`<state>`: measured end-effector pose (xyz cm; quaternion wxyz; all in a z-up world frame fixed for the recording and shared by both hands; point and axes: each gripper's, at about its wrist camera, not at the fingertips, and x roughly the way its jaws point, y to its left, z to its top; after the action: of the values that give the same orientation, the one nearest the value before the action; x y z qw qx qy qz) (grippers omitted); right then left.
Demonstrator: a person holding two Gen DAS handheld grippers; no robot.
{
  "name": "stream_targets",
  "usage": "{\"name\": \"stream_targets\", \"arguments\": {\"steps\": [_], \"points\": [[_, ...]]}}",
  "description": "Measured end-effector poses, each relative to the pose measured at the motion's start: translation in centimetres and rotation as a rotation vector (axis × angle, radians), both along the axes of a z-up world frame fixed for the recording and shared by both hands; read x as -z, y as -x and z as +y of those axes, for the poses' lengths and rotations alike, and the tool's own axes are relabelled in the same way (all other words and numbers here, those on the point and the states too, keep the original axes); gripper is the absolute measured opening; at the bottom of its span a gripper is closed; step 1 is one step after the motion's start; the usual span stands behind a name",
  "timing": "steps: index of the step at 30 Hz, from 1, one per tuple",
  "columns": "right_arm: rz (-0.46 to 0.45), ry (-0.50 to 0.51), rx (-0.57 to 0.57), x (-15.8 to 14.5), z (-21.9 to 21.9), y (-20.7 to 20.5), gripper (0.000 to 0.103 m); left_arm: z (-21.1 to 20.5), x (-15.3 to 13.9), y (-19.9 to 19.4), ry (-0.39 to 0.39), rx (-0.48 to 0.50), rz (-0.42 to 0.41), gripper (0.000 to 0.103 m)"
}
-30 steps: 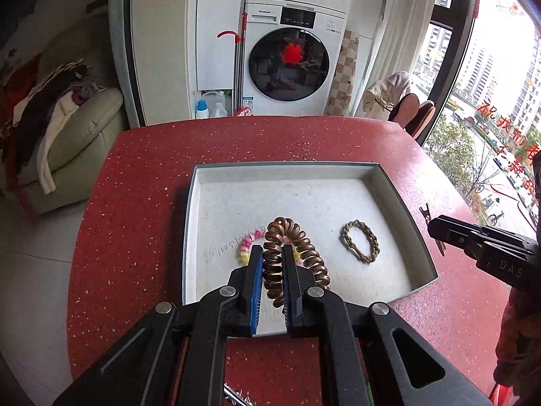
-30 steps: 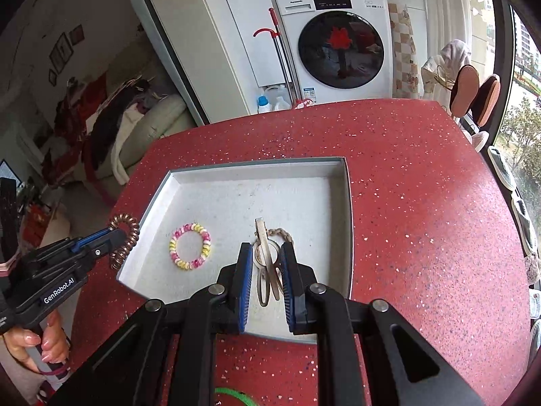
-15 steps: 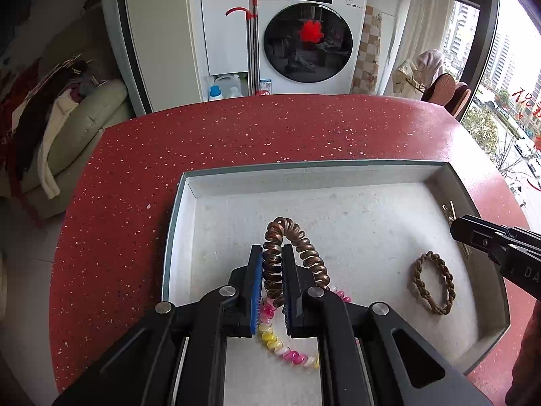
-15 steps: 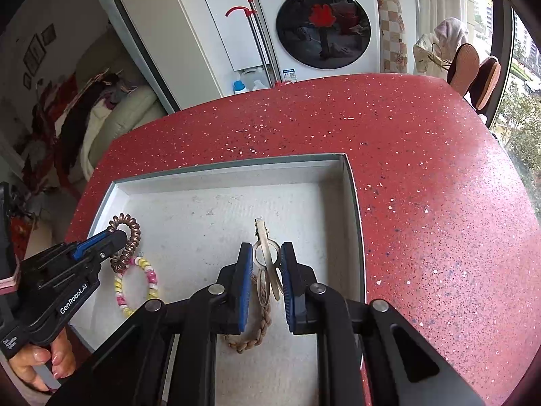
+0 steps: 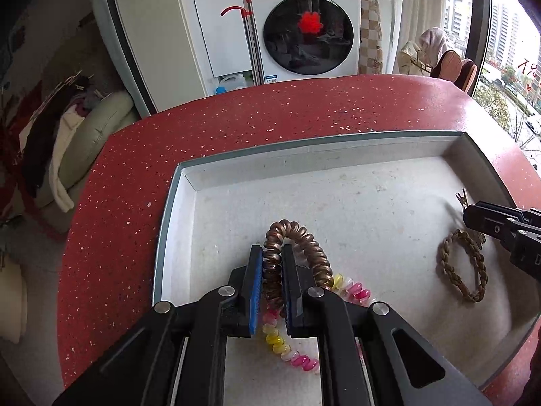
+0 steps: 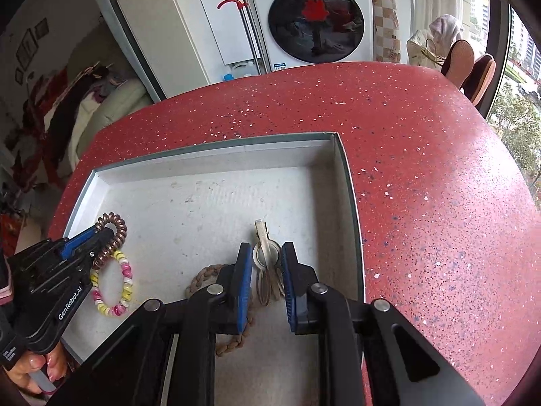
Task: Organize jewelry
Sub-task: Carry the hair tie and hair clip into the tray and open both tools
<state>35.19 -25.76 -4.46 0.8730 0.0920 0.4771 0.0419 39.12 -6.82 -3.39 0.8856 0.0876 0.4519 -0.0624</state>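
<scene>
My left gripper (image 5: 272, 264) is shut on a brown spiral hair tie (image 5: 297, 247) and holds it over the left part of the grey tray (image 5: 304, 155). A pink and yellow spiral bracelet (image 5: 287, 345) lies in the tray under it. A braided brown bracelet (image 5: 463, 270) lies at the tray's right. My right gripper (image 6: 267, 264) is shut on a beige hair clip (image 6: 265, 253), low over the tray's right side beside the braided bracelet (image 6: 203, 277). The left gripper (image 6: 84, 240) shows at the left of the right wrist view.
The tray sits on a red speckled round table (image 6: 422, 169). A washing machine (image 5: 304, 23), a sofa with clothes (image 5: 67, 135) and a window with chairs (image 5: 453, 64) stand beyond the table.
Both grippers have moved forward and down over the tray, carrying the spiral hair tie and the clip. The pink and yellow bracelet now lies beneath the left gripper.
</scene>
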Motion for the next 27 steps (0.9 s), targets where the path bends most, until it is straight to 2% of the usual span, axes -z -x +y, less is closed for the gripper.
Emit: {"name": "stream_targets", "arguments": {"steps": [2,3,15,18,19,21,22,25,26,27], "points": [[0.003,-0.031,0.006,-0.1,-0.4,0.2,0.044,0.0,-0.1,0.1,0.001,-0.001,0.001,0.030],[-0.005,-0.040,0.011,-0.4,-0.5,0.3,0.046,0.1,-0.1,0.1,0.006,-0.002,0.001,0.030],[-0.106,-0.141,0.026,-4.5,-0.8,4.1,0.052,1.8,-2.5,1.6,0.061,-0.026,-0.052,0.030],[-0.126,-0.149,0.024,-5.4,-0.5,5.4,0.059,2.1,-3.1,2.2,0.076,-0.024,-0.060,0.030],[-0.131,-0.149,0.024,-5.7,-0.3,5.9,0.060,2.2,-3.2,2.5,0.080,-0.022,-0.062,0.051],[-0.135,-0.152,0.020,-6.0,-0.3,6.6,0.064,2.4,-3.5,3.0,0.076,-0.038,-0.066,0.103],[-0.137,-0.155,0.021,-6.2,-0.3,6.9,0.065,2.6,-3.9,3.5,0.077,-0.053,-0.105,0.103],[-0.146,-0.163,0.022,-6.8,-0.2,8.2,0.074,2.6,-4.6,4.3,0.077,-0.038,-0.104,0.103],[-0.152,-0.167,0.021,-7.0,-0.2,8.7,0.082,2.7,-4.9,4.8,0.079,-0.037,-0.108,0.103],[-0.163,-0.170,0.024,-7.2,-0.2,9.3,0.084,2.8,-5.2,5.4,0.080,-0.036,-0.115,0.103]]}}
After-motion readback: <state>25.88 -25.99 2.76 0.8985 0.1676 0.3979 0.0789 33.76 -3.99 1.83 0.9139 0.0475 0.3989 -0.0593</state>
